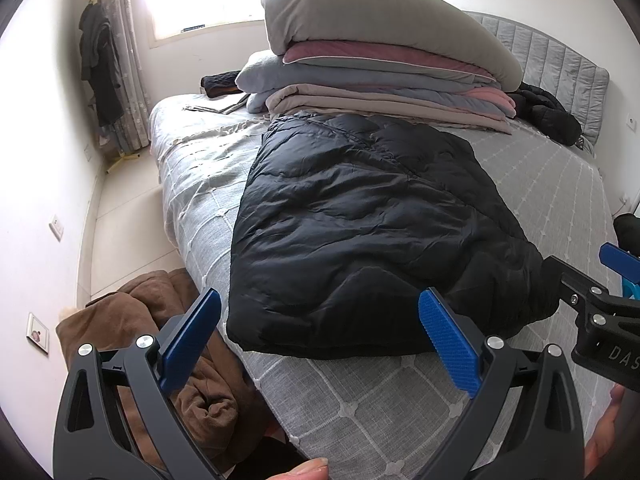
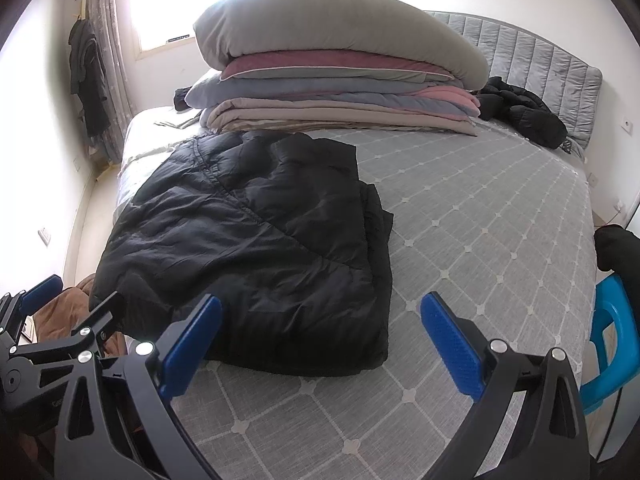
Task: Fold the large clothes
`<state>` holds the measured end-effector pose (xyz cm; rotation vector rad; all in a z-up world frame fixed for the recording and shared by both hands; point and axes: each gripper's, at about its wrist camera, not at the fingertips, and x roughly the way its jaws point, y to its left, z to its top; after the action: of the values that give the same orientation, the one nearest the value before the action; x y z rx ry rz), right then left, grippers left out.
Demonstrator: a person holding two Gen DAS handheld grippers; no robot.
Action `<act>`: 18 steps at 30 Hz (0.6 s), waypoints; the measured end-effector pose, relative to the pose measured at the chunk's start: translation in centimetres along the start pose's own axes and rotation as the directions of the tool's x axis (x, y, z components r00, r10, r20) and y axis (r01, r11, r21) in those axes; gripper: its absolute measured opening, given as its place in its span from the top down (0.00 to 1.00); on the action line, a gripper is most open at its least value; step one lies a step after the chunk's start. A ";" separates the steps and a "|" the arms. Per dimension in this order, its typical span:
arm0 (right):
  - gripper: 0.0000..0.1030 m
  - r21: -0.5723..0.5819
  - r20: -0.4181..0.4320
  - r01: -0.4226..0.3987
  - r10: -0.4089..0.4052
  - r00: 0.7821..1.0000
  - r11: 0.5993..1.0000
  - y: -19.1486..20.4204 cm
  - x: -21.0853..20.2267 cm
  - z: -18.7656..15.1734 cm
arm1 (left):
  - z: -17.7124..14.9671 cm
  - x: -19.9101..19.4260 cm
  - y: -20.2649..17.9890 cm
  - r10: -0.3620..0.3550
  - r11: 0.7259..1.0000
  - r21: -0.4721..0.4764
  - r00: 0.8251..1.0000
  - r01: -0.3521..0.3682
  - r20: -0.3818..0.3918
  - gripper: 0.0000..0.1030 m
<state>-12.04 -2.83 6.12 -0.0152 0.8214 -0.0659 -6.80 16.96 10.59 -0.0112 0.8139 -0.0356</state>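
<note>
Left wrist view: the left gripper (image 1: 320,340) hovers over the near edge of the bed (image 1: 360,408), its blue pads (image 1: 448,344) spread wide with nothing between them. A fingertip (image 1: 312,470) shows at the bottom edge. The right gripper (image 2: 320,340) is likewise wide open and empty above the grey quilted cover. Just beyond both lies the black puffer coat (image 1: 360,232), folded into a rough rectangle on the bed's left half, its near edge close to the mattress edge. A brown garment (image 1: 180,340) sits heaped on the floor beside the bed. Further back a stack of folded bedding (image 1: 380,72) is piled high, with another dark jacket (image 1: 548,112), perhaps also padded, against the grey headboard (image 1: 560,60).
</note>
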 end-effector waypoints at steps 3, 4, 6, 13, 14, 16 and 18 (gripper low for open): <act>0.07 0.001 0.000 0.000 0.000 1.000 1.000 0.0 0.0 0.0 | 0.0 0.0 0.0 0.000 1.000 0.000 1.000 0.000 -0.001 0.07; 0.07 0.001 0.000 0.000 0.000 1.000 1.000 0.0 0.0 0.0 | 0.0 0.0 -0.1 0.000 1.000 0.001 1.000 0.000 0.000 0.07; 0.07 0.001 0.000 0.001 -0.001 1.000 1.000 0.1 -0.1 -0.1 | 0.0 0.0 0.0 0.000 1.000 0.000 1.000 0.000 0.000 0.07; 0.07 -0.004 0.001 0.001 -0.001 1.000 1.000 0.1 0.0 0.0 | 0.0 0.0 0.0 0.000 1.000 0.000 1.000 0.000 0.000 0.07; 0.07 -0.004 0.001 0.000 0.000 1.000 1.000 0.1 0.0 0.0 | 0.0 0.0 -0.1 0.000 1.000 0.000 1.000 0.000 0.000 0.07; 0.07 -0.007 0.000 -0.003 0.003 1.000 1.000 0.0 0.1 0.1 | 0.0 0.0 -0.1 0.000 1.000 0.001 1.000 0.000 0.000 0.07; 0.07 -0.008 -0.001 -0.002 0.002 1.000 1.000 0.0 0.1 0.0 | 0.0 0.0 -0.1 0.000 1.000 0.001 1.000 0.000 -0.001 0.07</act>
<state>-11.94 -2.83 6.06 -0.0223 0.8222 -0.0610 -6.82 16.89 10.61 -0.0105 0.8147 -0.0356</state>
